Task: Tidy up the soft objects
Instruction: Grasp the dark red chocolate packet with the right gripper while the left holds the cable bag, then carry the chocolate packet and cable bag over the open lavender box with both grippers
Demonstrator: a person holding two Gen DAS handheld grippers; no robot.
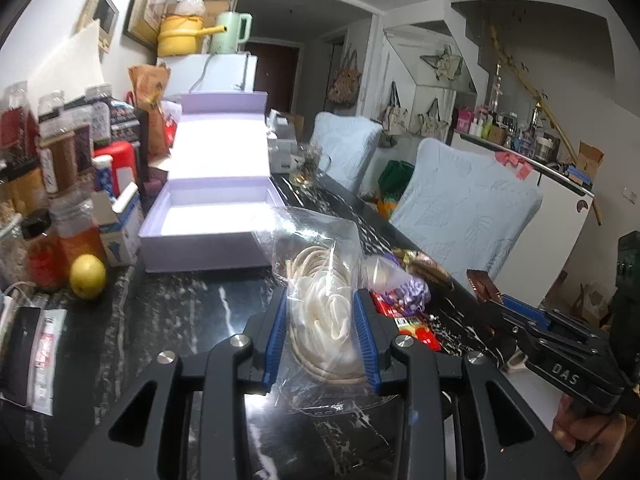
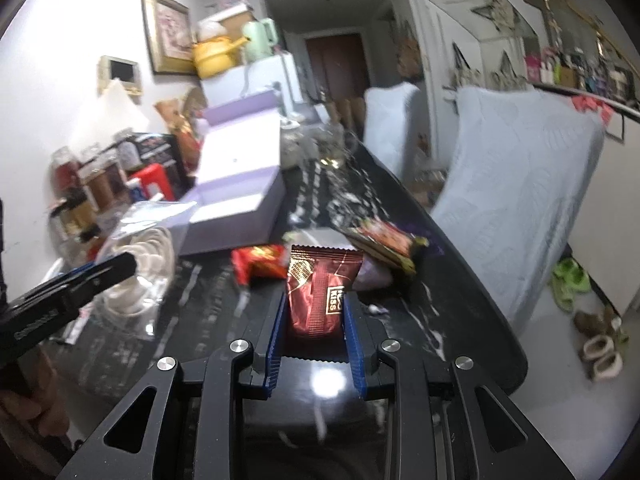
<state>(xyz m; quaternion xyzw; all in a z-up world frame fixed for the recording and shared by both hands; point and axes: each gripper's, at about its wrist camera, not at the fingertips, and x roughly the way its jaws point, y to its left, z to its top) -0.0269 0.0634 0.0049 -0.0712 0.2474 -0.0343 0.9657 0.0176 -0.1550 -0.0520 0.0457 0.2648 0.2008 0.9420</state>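
Observation:
My left gripper (image 1: 322,300) is shut on a clear plastic bag of coiled white cord (image 1: 324,304), held just above the black marble table (image 1: 180,312). My right gripper (image 2: 315,300) is shut on a dark red snack packet (image 2: 320,292), also lifted off the table. An open lilac box (image 1: 208,224) lies ahead, its lid standing up behind it. A red packet (image 2: 258,264), a brown-red packet (image 2: 384,244) and a purple wrapped item (image 1: 408,292) lie on the table between the grippers and the box. The right gripper also shows at the right of the left wrist view (image 1: 492,296).
Jars, bottles and a yellow lemon (image 1: 88,276) crowd the table's left side. Two chairs with light blue covers (image 1: 468,216) stand along the right edge. Glassware (image 1: 306,168) sits beyond the box. Slippers (image 2: 600,352) lie on the floor at the right.

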